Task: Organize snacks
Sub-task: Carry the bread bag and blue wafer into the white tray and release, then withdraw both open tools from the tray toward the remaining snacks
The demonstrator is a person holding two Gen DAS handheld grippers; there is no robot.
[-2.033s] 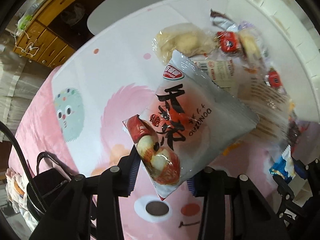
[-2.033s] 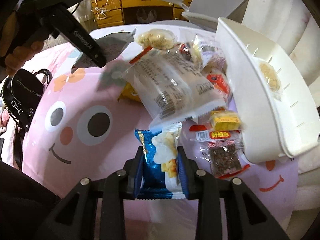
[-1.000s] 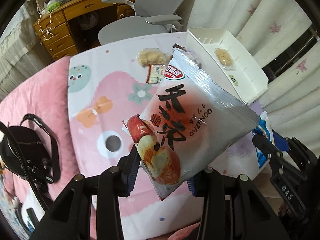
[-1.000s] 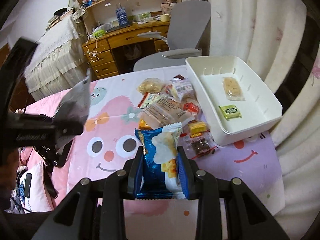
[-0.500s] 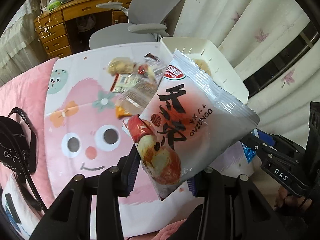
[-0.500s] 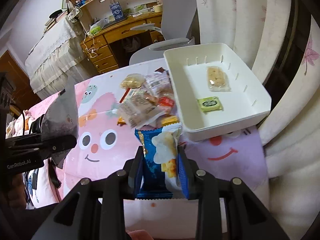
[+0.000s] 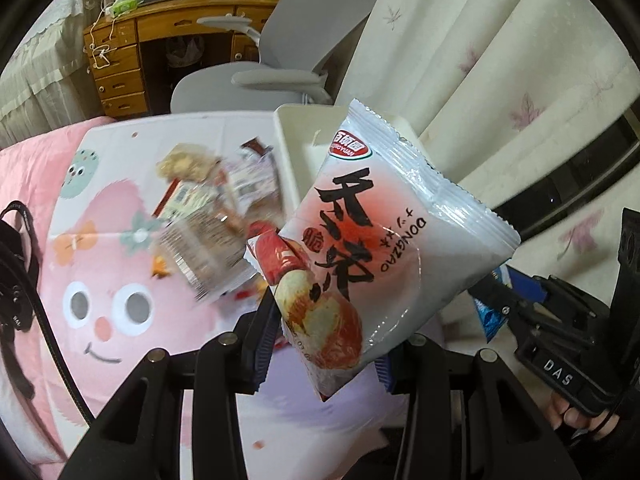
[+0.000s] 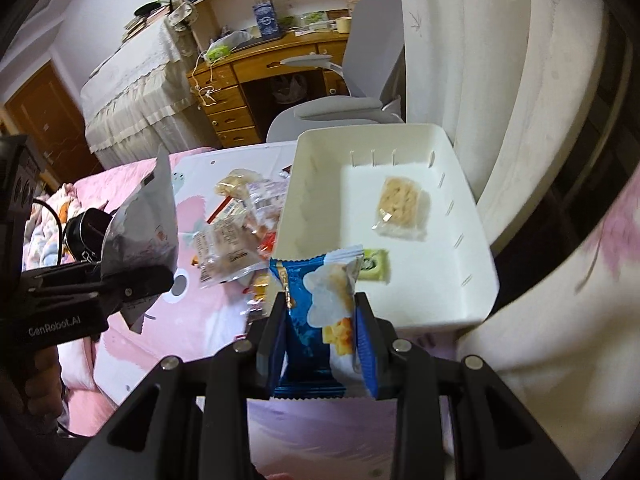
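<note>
My left gripper [image 7: 324, 336] is shut on a white-and-red snack bag [image 7: 368, 240] with black characters, held high above the table; the bag also shows in the right wrist view [image 8: 140, 220]. My right gripper [image 8: 320, 340] is shut on a blue snack packet [image 8: 320, 308], held above the near edge of the white bin [image 8: 476, 216]. The bin holds a beige cracker pack [image 8: 400, 208] and a small green packet [image 8: 374, 266]. The bin's corner shows behind the bag in the left wrist view [image 7: 292, 136].
A pile of loose snacks [image 8: 240, 216] lies on the pink cartoon tablecloth [image 7: 100, 240] left of the bin. A grey office chair [image 8: 340, 108] and a wooden desk [image 8: 256, 68] stand beyond the table. Curtains [image 8: 500, 80] hang to the right. A black bag [image 7: 16, 264] lies at the left.
Both grippers rose from the table with their packets and swung right toward the bin. The right gripper now hangs over the bin's near edge.
</note>
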